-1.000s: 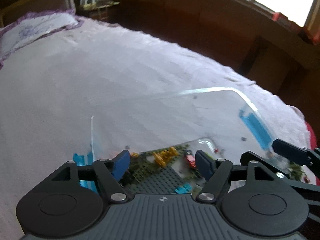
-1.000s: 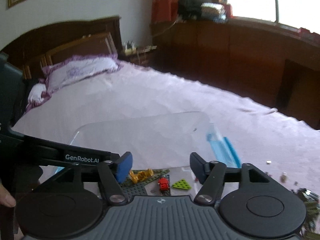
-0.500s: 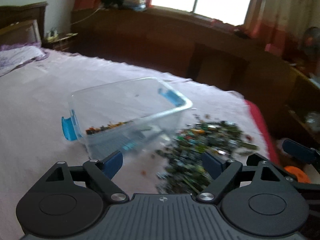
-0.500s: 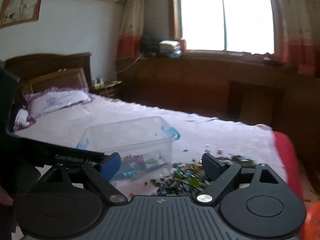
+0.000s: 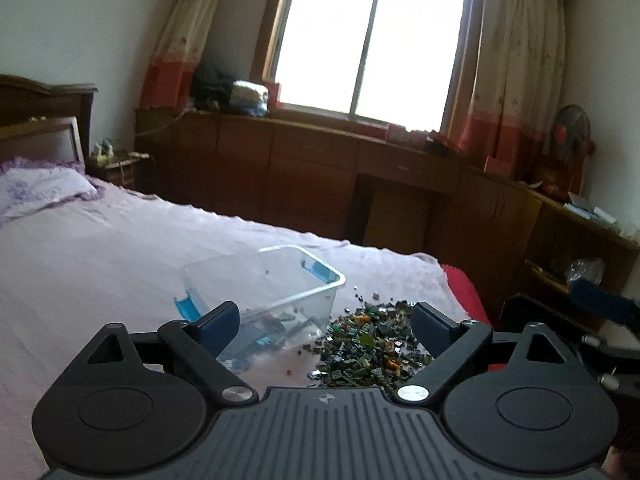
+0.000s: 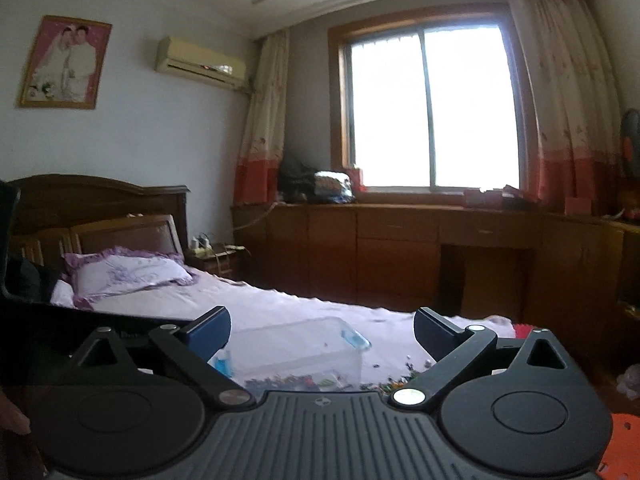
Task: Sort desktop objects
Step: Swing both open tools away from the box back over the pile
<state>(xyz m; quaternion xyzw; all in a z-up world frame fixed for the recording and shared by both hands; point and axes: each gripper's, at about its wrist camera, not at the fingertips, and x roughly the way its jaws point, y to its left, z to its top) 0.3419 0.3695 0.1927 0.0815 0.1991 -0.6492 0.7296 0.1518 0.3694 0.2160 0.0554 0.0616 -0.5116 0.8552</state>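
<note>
A clear plastic bin [image 5: 280, 280] with blue handles sits on the bed and holds a few building pieces. A heap of small, mostly green building pieces [image 5: 368, 352] lies on the sheet to its right. My left gripper [image 5: 324, 326] is open and empty, well back from both. My right gripper [image 6: 322, 332] is open and empty, held higher; the bin [image 6: 296, 352] and a strip of the pieces [image 6: 396, 382] show just above its body. The right gripper's finger [image 5: 600, 304] shows at the far right of the left wrist view.
The bed has a lilac sheet [image 5: 100, 264] and a pillow [image 6: 124, 276] at the headboard. Wooden cabinets [image 5: 320, 176] run under the window behind. A red edge [image 5: 464, 288] borders the bed on the right. An orange object [image 6: 622, 440] lies low on the right.
Both grippers have pulled far back and risen from the bin. It filled the views a second ago and now sits small on the bed with the heap beside it.
</note>
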